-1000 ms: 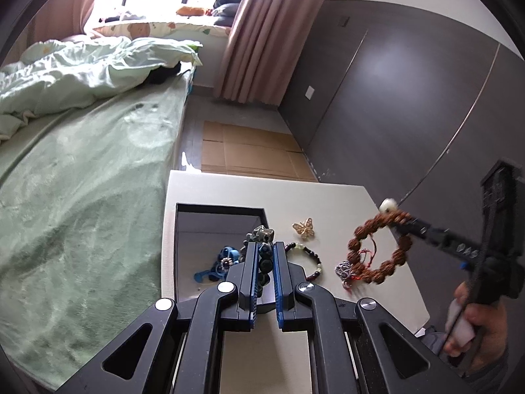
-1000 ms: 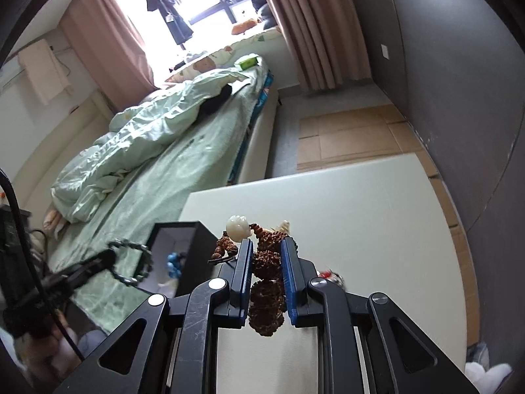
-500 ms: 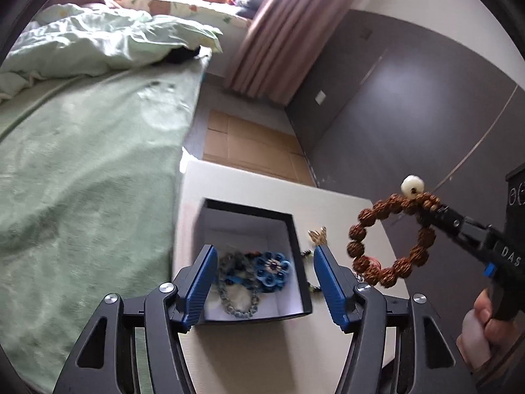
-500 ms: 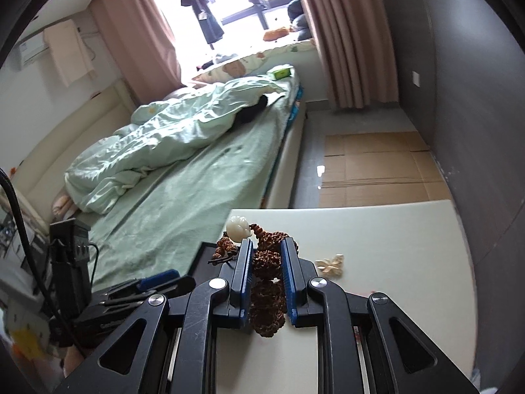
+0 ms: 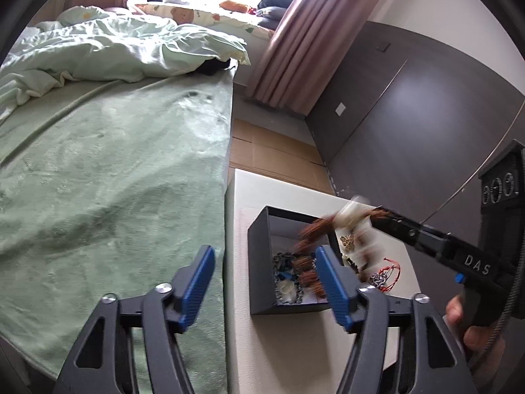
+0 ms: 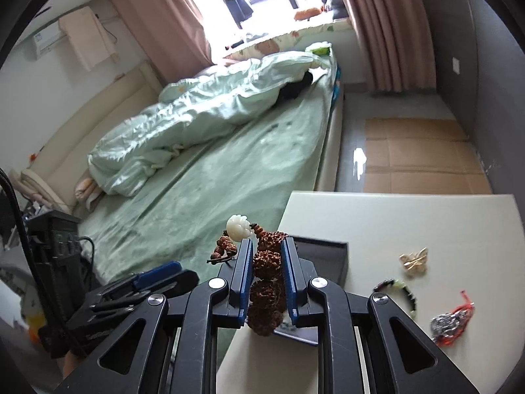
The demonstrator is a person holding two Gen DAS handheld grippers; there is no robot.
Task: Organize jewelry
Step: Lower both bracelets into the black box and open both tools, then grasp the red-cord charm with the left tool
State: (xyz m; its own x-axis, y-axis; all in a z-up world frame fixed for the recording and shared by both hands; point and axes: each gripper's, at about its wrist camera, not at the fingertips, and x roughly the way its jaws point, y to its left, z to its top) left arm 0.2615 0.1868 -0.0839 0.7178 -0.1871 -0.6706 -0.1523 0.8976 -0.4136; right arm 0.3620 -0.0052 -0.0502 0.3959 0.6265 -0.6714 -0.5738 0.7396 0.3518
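Note:
My right gripper (image 6: 265, 280) is shut on a brown seed-bead bracelet (image 6: 266, 290) with a white carved bead (image 6: 239, 227). In the left wrist view the bracelet (image 5: 308, 229) hangs blurred over the black jewelry box (image 5: 259, 262), which holds blue and grey bead pieces (image 5: 285, 269). My left gripper (image 5: 262, 282) is open and empty, to the left of the box. On the white table (image 6: 426, 223) lie a gold butterfly brooch (image 6: 414, 260), a dark bead bracelet (image 6: 398, 292) and a silver charm with red cord (image 6: 452, 320).
A bed with a green blanket (image 5: 115, 180) runs along the table's left edge. A dark wardrobe wall (image 5: 410, 115) stands to the right. Cardboard sheets (image 6: 416, 151) cover the floor beyond the table.
My left gripper opened, dropped its dark bead piece into the box and pulled back to the left. My right gripper carried the brown bracelet over the box.

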